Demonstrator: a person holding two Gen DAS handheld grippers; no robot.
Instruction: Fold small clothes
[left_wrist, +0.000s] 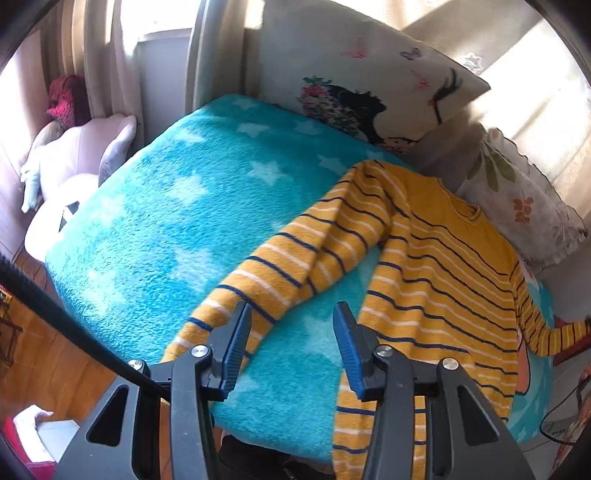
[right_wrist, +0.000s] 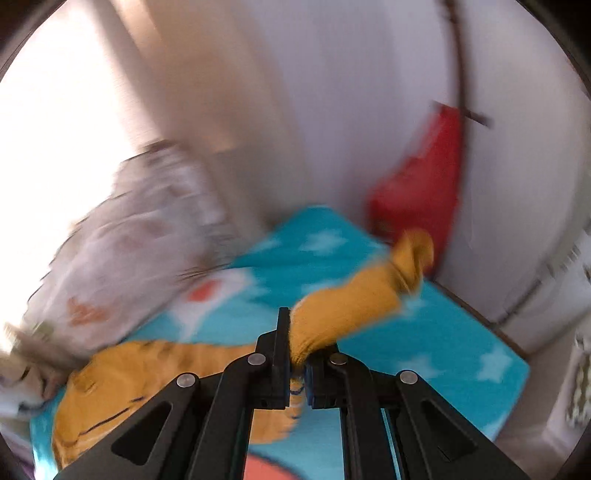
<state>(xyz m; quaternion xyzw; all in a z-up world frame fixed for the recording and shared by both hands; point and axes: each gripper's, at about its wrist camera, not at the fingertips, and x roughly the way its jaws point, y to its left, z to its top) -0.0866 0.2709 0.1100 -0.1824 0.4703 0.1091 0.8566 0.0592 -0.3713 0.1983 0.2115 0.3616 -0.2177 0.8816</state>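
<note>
A yellow sweater with navy and white stripes (left_wrist: 443, 266) lies spread on a turquoise star blanket (left_wrist: 177, 206). Its left sleeve (left_wrist: 280, 266) runs diagonally toward my left gripper (left_wrist: 291, 332), which is open and empty just above the sleeve's cuff end. My right gripper (right_wrist: 299, 354) is shut on the sweater's right sleeve (right_wrist: 347, 306) and holds it lifted above the blanket (right_wrist: 443, 339); the cuff hangs past the fingers. The sweater body (right_wrist: 147, 376) shows blurred at lower left in the right wrist view.
Printed cushions (left_wrist: 369, 85) and a floral pillow (left_wrist: 524, 199) line the back of the bed. A pale armchair (left_wrist: 74, 155) stands at the left. A red bag (right_wrist: 424, 184) hangs by the wall. Wooden floor (left_wrist: 44, 362) lies below the bed edge.
</note>
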